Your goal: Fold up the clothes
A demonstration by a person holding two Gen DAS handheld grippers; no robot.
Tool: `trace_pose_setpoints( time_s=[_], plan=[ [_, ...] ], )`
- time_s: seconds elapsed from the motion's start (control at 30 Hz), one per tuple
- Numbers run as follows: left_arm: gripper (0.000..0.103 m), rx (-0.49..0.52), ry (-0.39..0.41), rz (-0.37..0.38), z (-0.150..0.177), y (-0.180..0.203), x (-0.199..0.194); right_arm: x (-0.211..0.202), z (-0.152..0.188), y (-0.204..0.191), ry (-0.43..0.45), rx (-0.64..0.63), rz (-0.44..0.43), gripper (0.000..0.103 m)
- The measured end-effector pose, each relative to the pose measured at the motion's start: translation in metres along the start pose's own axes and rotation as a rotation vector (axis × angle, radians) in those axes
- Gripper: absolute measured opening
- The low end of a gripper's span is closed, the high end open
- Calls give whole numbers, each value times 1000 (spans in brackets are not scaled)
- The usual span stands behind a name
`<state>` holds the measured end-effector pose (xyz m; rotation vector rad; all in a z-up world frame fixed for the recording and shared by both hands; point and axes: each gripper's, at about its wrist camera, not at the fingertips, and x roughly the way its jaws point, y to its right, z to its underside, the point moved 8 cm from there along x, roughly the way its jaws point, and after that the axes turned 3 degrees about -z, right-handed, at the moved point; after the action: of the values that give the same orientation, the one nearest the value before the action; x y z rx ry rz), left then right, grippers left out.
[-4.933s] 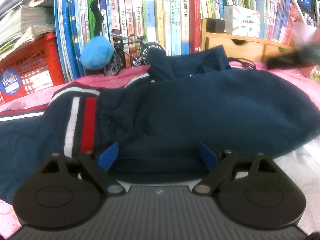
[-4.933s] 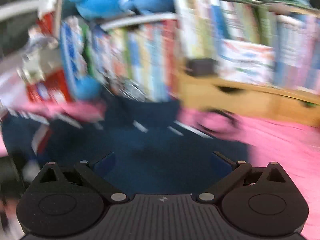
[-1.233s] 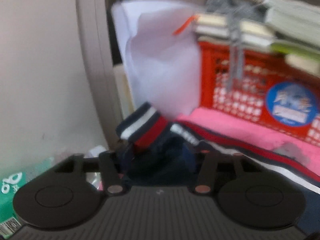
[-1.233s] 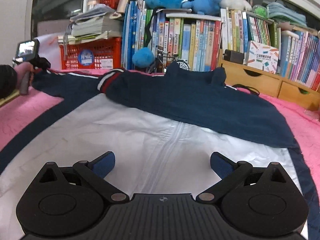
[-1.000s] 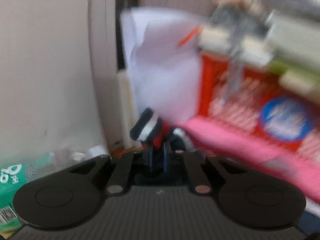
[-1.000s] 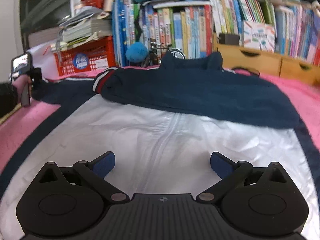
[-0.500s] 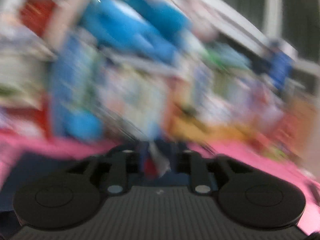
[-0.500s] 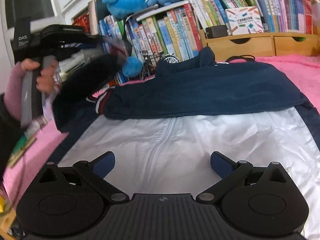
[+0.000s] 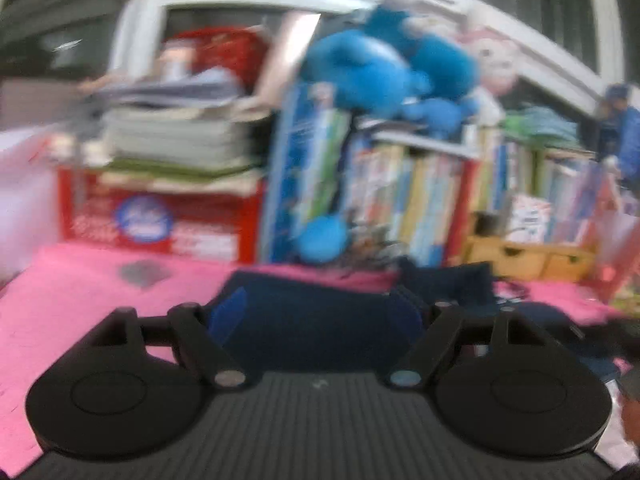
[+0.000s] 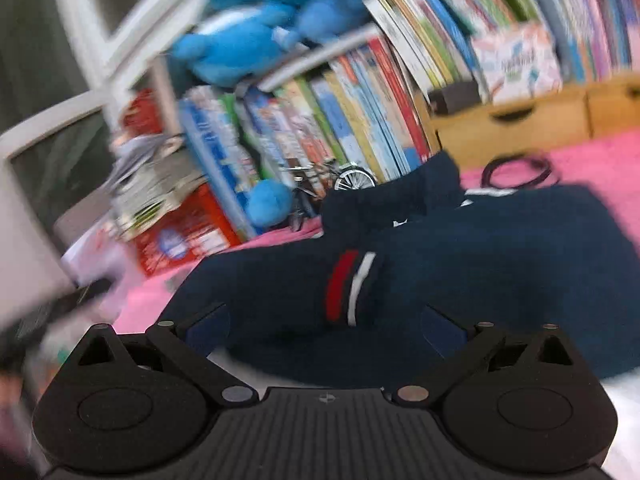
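Observation:
A navy jacket (image 10: 500,264) lies on the pink bedspread (image 10: 592,156), with its white panel showing at the lower right. One sleeve lies folded across the body, and its red-and-white striped cuff (image 10: 350,288) sits just ahead of my right gripper (image 10: 325,330). That gripper is open, with nothing between its blue pads (image 10: 208,328). In the blurred left wrist view my left gripper (image 9: 318,314) is open too, low over navy jacket fabric (image 9: 320,320) and holding none of it.
A bookshelf (image 10: 360,92) with blue plush toys (image 10: 248,40) runs along the back. There is also a red crate (image 9: 156,220) under stacked books, a wooden drawer unit (image 10: 520,120), a toy bicycle (image 10: 332,184) and a black cable (image 10: 516,168). Bare pink bedspread (image 9: 80,280) lies to the left.
My left gripper was shut on the striped cuff at the far left, swung it right across the jacket, and has opened. The right gripper has tilted and moved closer to the folded sleeve.

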<state>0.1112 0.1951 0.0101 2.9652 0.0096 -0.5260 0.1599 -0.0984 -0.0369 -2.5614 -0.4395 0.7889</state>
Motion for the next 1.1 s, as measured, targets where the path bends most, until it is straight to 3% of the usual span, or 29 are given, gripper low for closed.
trace_pose_setpoints(
  time_s=[0.13, 0.2, 0.23, 0.27, 0.33, 0.4, 0.57, 0.73, 0.97, 1.1],
  plan=[
    [79, 33, 1, -92, 10, -30, -7, 77, -9, 3, -38, -27, 101, 102],
    [79, 54, 5, -130, 13, -42, -7, 99, -2, 2, -77, -45, 147, 84],
    [79, 61, 4, -139, 14, -47, -9, 101, 0, 0, -82, -54, 156, 63],
    [79, 65, 2, -139, 14, -49, -9, 102, 2, -3, -86, -62, 166, 48],
    [79, 72, -2, -135, 16, -54, -8, 94, -1, -5, -92, -94, 160, 41],
    [79, 88, -5, -121, 19, -52, -4, 79, -9, -6, -86, -139, 158, 39],
    [85, 181, 0, -57, 32, -20, 3, 21, -50, 9, 46, -314, 276, 38],
    [85, 313, -2, -28, 45, 17, 13, -15, -75, 47, 89, -369, 374, 38],
    [85, 349, -68, -39, 55, 33, 32, -14, -56, 89, 19, -364, 437, 41],
    [85, 315, -84, -85, 50, 30, 44, -2, -29, 109, -79, -368, 479, 49]
  ],
)
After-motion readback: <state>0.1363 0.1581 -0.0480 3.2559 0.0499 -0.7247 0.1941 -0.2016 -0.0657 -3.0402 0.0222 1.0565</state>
